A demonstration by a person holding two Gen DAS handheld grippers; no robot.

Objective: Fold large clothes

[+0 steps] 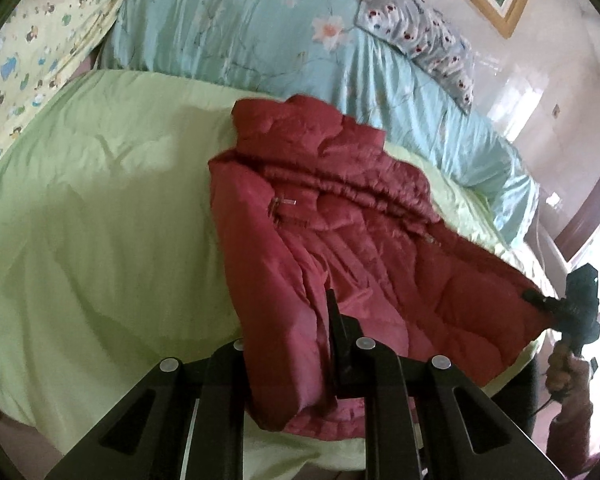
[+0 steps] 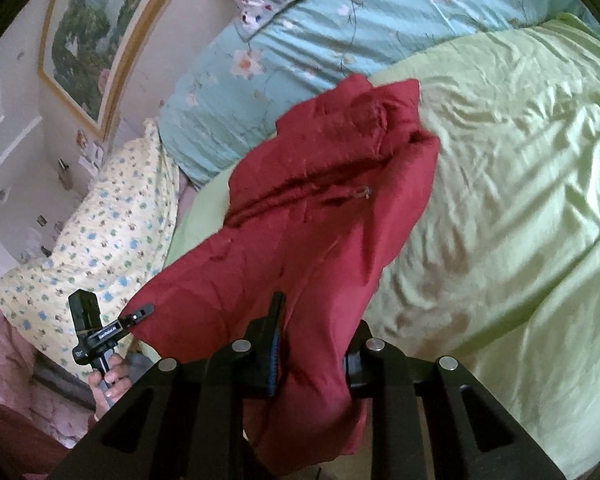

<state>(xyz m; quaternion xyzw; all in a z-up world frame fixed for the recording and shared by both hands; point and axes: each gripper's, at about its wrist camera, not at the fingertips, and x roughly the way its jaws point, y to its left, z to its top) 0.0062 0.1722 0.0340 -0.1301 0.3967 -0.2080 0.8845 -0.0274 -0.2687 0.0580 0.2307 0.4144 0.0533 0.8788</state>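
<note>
A dark red quilted jacket (image 1: 332, 220) lies stretched over a light green bedspread (image 1: 100, 220), its collar end far from me. My left gripper (image 1: 288, 344) is shut on the jacket's near hem corner. My right gripper (image 2: 312, 340) is shut on the other hem corner of the jacket (image 2: 320, 208). In the left wrist view the right gripper (image 1: 540, 298) pinches the jacket at the far right. In the right wrist view the left gripper (image 2: 140, 314) pinches it at the lower left. The hem hangs between both grippers near the bed's edge.
A folded light blue floral quilt (image 1: 260, 28) lies behind the jacket. A yellow patterned pillow (image 1: 28, 52) and a grey patterned pillow (image 1: 420, 32) sit at the bed's ends. A framed picture (image 2: 88, 36) hangs on the wall.
</note>
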